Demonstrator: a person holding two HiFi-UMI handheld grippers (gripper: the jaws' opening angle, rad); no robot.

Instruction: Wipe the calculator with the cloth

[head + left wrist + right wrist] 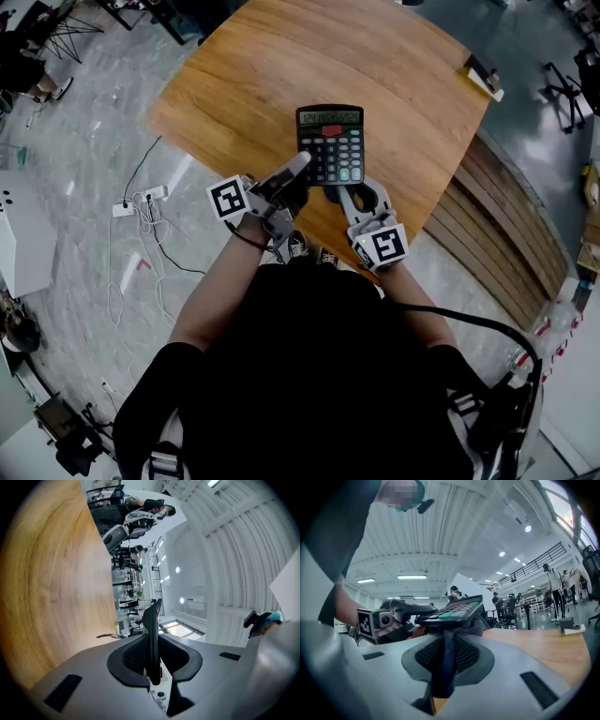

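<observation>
Above near edge of table (281,56), left gripper (296,169) clamping calculator (330,141); right gripper (356,195) pinching cloth (445,660) under it

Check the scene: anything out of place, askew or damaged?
Nothing spilled or damaged. The calculator is held up off the table, clamped edgewise in the left gripper, while the right gripper holds the cloth under it.

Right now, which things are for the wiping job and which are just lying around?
For the job: calculator in the left gripper, cloth in the right gripper.
Just lying about: power strip and cables on the floor, stacked wooden planks.
</observation>
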